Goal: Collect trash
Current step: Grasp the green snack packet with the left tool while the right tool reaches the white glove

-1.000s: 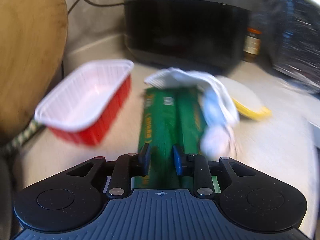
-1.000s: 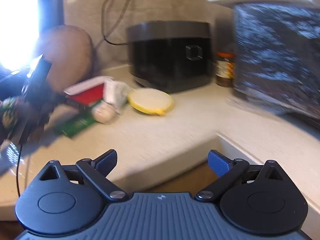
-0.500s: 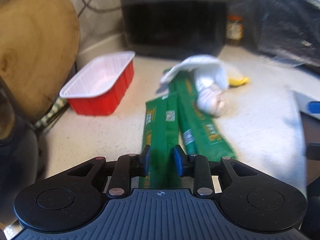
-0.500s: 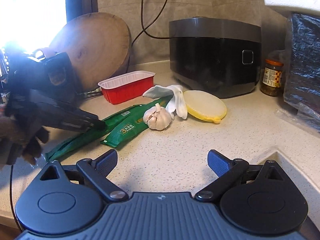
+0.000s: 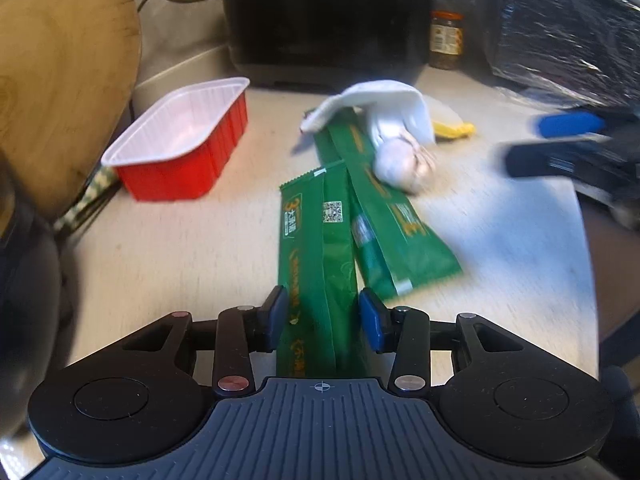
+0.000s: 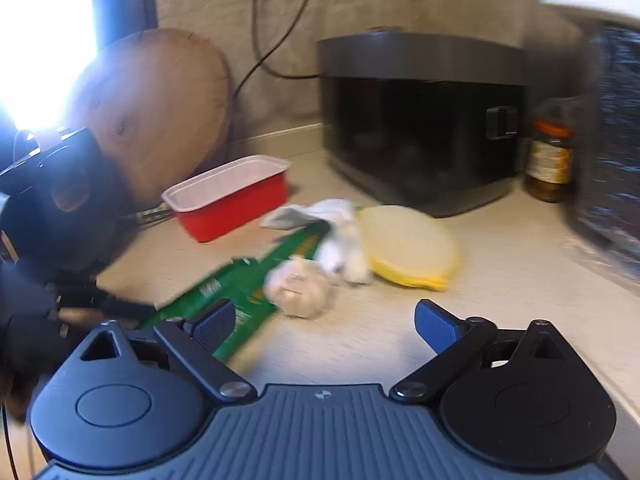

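Green wrapper (image 5: 316, 264) lies flat on the tabletop (image 5: 180, 264), running toward 12 o'clock between the left gripper (image 5: 323, 316) jaws, which just widened and aren't touching it. Light, crinkly, slippery; I'd pinch the near end. Right gripper (image 6: 325, 322) wide, empty.

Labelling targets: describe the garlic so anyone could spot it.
Start at the big black cooker by the wall. Before it lies a round yellow lid; left of that, the pale, knobbly garlic bulb rests against the flat green wrappers, the only rounded item.
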`<state>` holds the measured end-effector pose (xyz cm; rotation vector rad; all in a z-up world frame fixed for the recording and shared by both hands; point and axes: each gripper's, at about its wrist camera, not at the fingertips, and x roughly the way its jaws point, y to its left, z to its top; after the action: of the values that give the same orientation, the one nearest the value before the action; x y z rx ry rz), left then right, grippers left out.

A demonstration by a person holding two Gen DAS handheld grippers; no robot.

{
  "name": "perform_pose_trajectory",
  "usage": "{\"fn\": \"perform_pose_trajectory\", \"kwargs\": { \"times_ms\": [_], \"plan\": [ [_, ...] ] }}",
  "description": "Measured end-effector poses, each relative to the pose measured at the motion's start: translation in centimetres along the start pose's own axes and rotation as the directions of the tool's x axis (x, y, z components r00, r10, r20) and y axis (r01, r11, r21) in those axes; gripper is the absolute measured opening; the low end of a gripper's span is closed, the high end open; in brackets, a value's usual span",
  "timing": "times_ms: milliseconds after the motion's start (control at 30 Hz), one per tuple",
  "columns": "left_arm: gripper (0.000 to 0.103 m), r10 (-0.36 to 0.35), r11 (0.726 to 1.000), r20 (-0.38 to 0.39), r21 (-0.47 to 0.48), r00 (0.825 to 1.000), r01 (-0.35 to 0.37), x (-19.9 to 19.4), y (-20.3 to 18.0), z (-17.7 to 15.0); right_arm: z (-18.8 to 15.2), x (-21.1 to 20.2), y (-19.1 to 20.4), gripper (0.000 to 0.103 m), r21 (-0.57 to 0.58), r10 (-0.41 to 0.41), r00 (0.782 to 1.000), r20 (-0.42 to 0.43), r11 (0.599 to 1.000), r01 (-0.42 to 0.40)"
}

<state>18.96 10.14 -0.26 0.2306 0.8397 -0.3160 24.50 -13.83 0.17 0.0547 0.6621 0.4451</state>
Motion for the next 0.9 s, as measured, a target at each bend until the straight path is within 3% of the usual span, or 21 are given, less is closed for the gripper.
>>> {"fn": "perform_pose_trajectory", "kwargs": {
  "times_ms": [67,100,133,200,300,400,533,800,900],
  "plan": [
    [0.028,-0.002,1.0,0.032,-0.019,0.999,0.002,-1.3,0.0,-1.2,0.4,1.6,1.4,0.064,-0.002,0.054,0.997,-0.046,0.999,-0.054],
    [0.024,-0.011,0.999,0.043,-0.041,0.999,0.013,-2.1,0.2,-1.8,0.6,2.6,2.1,0.046,0.002,0.086,0.993,-0.076,0.996,-0.086],
    [0.022,-0.017,0.998,0.058,-0.06,0.998,0.021,-2.8,0.3,-2.4,0.7,3.6,2.8,0.042,0.005,0.111,0.988,-0.108,0.994,-0.111],
    [0.02,-0.008,0.997,0.092,-0.077,0.996,0.015,-4.3,0.5,-3.5,0.6,5.4,4.2,0.042,-0.009,0.114,0.982,-0.15,0.993,-0.116],
    [0.02,-0.004,0.995,0.13,-0.098,0.991,0.017,-6.3,0.9,-4.7,0.2,7.6,6.2,0.042,-0.071,0.014,0.986,-0.168,0.997,-0.026],
    [0.02,0.0,0.992,0.155,-0.123,0.988,0.02,-7.5,1.3,-5.2,0.0,8.2,7.2,0.043,-0.095,-0.022,0.986,-0.163,0.995,0.006],
    [0.02,-0.005,0.986,0.164,-0.166,0.986,0.032,-7.9,2.1,-5.7,-1.2,5.8,7.5,0.03,-0.149,0.016,0.985,-0.175,0.988,-0.043],
    [0.02,-0.054,0.981,0.183,-0.176,0.982,0.086,-8.2,2.2,-6.6,-4.4,-1.7,6.3,0.029,-0.176,0.124,0.953,-0.275,0.968,-0.177],
    [0.02,-0.063,0.982,0.186,-0.162,0.981,0.093,-8.3,1.8,-6.6,-4.3,-3.0,5.9,0.031,-0.181,0.13,0.957,-0.258,0.967,-0.18]
  ]
}}
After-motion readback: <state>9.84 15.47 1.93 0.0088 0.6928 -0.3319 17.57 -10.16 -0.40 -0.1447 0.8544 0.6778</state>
